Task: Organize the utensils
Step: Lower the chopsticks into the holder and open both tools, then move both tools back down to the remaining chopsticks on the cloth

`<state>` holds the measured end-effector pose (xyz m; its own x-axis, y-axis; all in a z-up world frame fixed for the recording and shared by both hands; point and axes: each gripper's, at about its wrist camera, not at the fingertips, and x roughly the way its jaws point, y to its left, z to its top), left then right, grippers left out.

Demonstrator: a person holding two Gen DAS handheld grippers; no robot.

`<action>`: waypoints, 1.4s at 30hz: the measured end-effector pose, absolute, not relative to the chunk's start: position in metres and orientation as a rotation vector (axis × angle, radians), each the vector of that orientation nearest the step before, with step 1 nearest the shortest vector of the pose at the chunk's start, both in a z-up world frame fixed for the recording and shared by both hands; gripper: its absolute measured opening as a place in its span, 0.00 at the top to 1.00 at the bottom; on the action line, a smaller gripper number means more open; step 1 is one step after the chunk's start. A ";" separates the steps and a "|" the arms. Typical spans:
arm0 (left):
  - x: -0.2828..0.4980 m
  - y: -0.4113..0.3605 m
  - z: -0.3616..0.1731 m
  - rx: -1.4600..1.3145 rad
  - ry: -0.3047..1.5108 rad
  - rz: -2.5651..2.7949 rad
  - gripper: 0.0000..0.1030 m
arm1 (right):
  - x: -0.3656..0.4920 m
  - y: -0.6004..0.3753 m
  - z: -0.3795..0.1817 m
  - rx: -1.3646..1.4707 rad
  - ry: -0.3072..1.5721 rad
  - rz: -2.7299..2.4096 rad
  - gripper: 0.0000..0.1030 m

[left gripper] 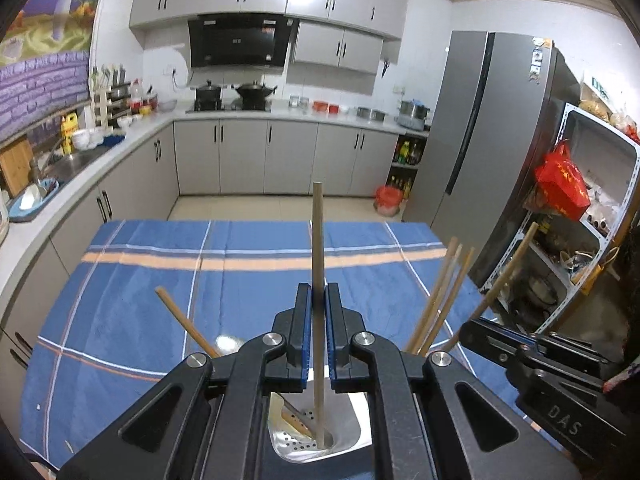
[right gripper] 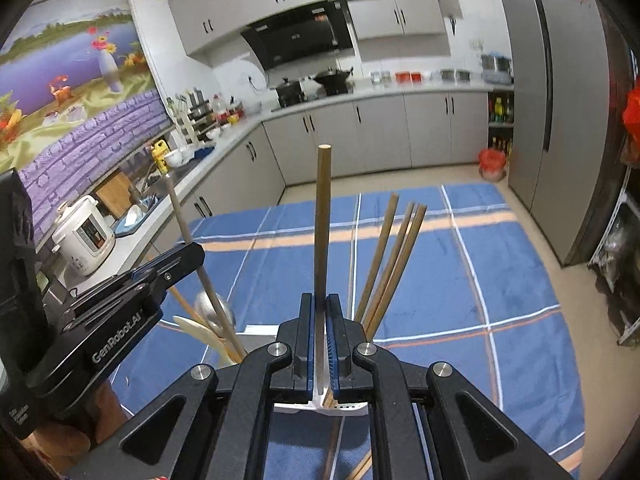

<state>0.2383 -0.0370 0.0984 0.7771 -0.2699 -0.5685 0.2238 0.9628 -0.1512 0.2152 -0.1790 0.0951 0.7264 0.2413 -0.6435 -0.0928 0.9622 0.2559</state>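
Our left gripper [left gripper: 318,300] pinches a long brown wooden chopstick [left gripper: 318,240], its lower tip resting in the perforated shiny metal utensil holder [left gripper: 352,436] on the blue plaid tablecloth [left gripper: 140,264]. Our right gripper [right gripper: 319,312] is clamped on another brown wooden chopstick [right gripper: 322,216], held upright over the holder's white rim [right gripper: 256,334], beside three leaning bamboo chopsticks [right gripper: 394,256].
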 end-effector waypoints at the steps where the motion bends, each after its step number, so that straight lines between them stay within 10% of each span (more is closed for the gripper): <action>1: 0.239 -0.037 0.096 -0.079 0.635 -0.267 0.94 | 0.219 -0.179 0.091 0.220 0.749 0.188 0.94; 13: 0.218 -0.023 0.103 -0.103 0.649 -0.269 0.83 | 0.239 -0.188 0.070 0.266 0.797 0.196 0.93; 20: 0.184 0.001 0.114 -0.158 0.630 -0.252 0.66 | 0.244 -0.187 0.078 0.263 0.768 0.185 0.66; 35: 0.118 0.020 0.107 -0.185 0.653 -0.221 0.57 | 0.146 -0.218 0.092 0.286 0.678 0.112 0.48; 39: 0.101 0.026 0.081 -0.198 0.724 -0.206 0.57 | 0.116 -0.218 0.042 0.279 0.813 0.140 0.48; 42: 0.089 0.034 0.061 -0.225 0.785 -0.185 0.57 | 0.098 -0.204 -0.003 0.248 0.934 0.188 0.69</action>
